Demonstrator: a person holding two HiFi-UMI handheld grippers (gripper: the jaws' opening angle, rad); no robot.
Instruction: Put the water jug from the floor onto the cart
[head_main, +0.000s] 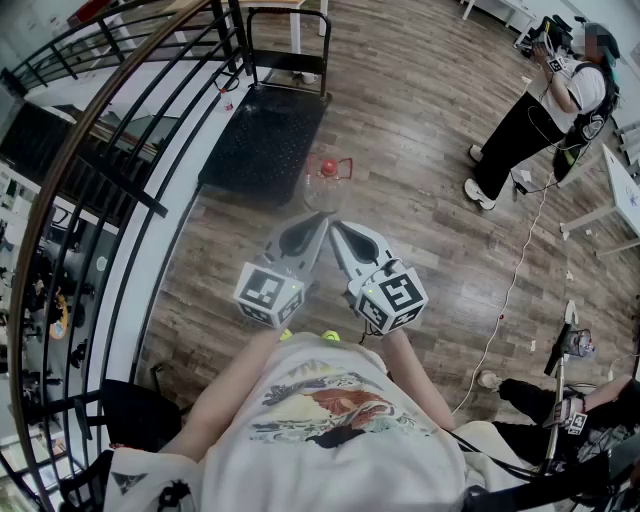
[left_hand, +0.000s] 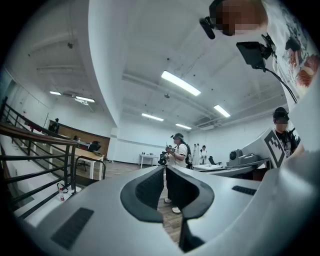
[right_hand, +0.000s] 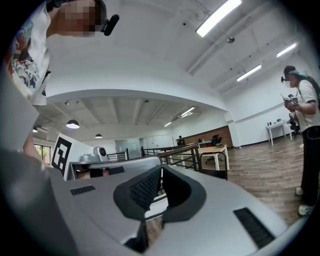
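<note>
The water jug (head_main: 328, 181), clear with a red cap, stands upright on the wood floor just off the near right corner of the flat black cart (head_main: 262, 138). The cart's handle frame (head_main: 288, 38) rises at its far end. I hold both grippers level in front of my chest, tips nearly meeting, a short way before the jug. The left gripper (head_main: 320, 221) (left_hand: 164, 169) is shut with nothing in it. The right gripper (head_main: 336, 229) (right_hand: 161, 170) is shut too, and empty. Neither gripper view shows the jug.
A black stair railing (head_main: 110, 150) curves along the left, close to the cart. A person (head_main: 545, 110) stands at the far right, and another sits low at the right (head_main: 560, 400). A thin cable (head_main: 515, 270) runs across the floor on the right.
</note>
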